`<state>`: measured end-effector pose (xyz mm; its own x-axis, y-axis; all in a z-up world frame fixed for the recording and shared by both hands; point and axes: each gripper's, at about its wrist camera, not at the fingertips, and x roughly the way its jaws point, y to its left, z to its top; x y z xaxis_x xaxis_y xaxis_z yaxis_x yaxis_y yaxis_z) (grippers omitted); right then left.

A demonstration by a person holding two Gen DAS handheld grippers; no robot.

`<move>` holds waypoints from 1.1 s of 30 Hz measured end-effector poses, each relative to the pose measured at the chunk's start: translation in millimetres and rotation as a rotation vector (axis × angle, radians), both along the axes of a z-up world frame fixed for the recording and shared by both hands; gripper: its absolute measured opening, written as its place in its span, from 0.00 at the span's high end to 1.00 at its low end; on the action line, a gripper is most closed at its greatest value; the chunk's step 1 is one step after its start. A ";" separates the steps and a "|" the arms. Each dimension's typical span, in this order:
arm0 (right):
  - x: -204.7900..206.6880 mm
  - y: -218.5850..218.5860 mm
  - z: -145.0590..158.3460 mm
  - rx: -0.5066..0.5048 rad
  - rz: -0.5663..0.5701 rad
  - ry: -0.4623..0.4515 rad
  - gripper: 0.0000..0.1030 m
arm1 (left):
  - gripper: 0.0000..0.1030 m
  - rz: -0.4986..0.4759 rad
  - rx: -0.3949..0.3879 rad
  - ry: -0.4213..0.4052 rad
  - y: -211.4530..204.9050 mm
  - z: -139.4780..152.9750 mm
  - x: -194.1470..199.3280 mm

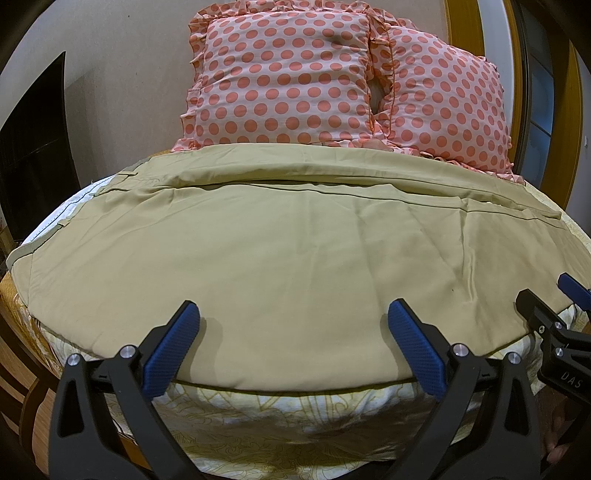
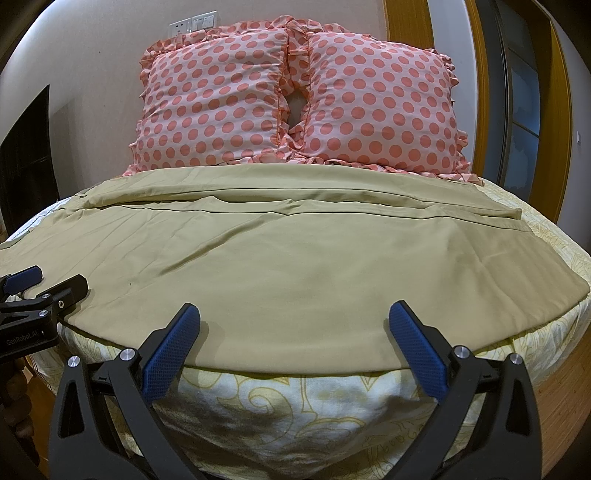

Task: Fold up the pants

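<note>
The pants (image 1: 280,251) lie spread across the bed (image 2: 295,413) below two pillows (image 2: 295,99), apparently one leg laid over the other, cross-folds judged still undone; left hand-held gripper (image 1: 293,347) and right hand-held gripper (image 2: 294,347) both gape wide, empty, at the near edge.

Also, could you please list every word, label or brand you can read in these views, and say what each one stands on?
"DAS": on the black body of the right tongs, at the left wrist view's right edge.
"GenRobot.AI": on the black body of the left tongs, at the right wrist view's left edge.
The wall switch plate shows no readable marking.
</note>
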<state>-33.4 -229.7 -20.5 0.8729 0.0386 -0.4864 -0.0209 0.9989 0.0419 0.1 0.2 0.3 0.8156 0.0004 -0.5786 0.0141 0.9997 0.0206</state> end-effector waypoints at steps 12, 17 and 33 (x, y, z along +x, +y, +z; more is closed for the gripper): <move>-2.7 5.1 -7.3 -0.002 0.016 0.004 0.01 | 0.02 -0.007 0.001 0.004 0.2 0.1 -0.2; 25.0 -24.4 31.3 0.053 0.042 0.056 0.01 | 0.02 -0.054 -0.040 0.056 15.3 17.8 10.4; 351.4 -244.0 29.1 0.388 -0.691 0.448 0.27 | 0.02 0.020 0.009 -0.036 22.6 70.8 96.4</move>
